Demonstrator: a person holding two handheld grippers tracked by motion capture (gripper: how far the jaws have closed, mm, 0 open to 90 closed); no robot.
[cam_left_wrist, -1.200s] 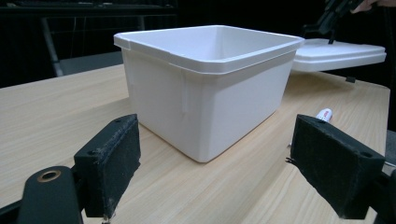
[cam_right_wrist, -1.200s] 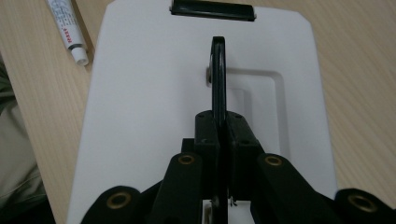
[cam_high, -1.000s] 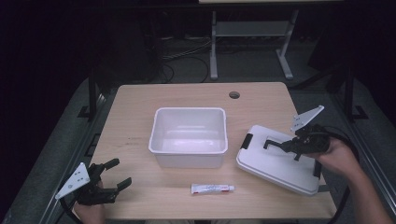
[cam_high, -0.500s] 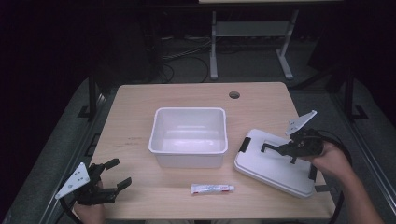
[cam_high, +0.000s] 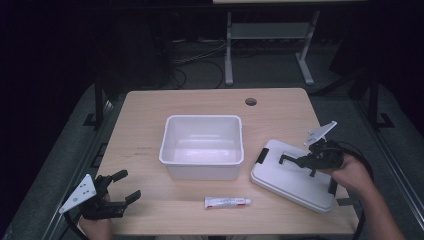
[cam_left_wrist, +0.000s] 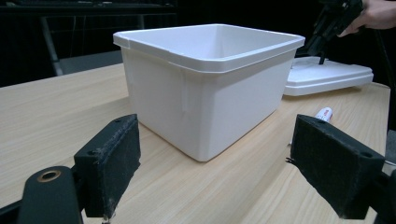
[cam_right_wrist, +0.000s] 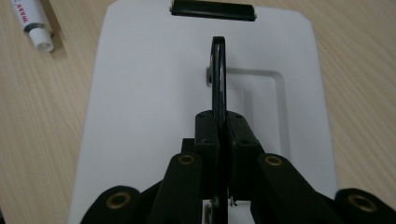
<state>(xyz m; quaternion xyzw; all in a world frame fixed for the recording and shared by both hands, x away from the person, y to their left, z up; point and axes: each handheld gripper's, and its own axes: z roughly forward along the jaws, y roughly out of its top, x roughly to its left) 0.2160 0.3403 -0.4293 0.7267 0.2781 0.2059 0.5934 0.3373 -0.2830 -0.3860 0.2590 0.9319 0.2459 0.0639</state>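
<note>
Lid, white with black end clips, lies flat on the wooden table at the lower right of the high view, right of the open white tub at the centre, and its thin black handle stands on edge, pinched between the closed jaws of the right gripper. Left gripper sits at the lower left of that view, well apart from everything, its jaws spread wide around nothing. Small white tube lies near the table's front edge, below the tub.
</note>
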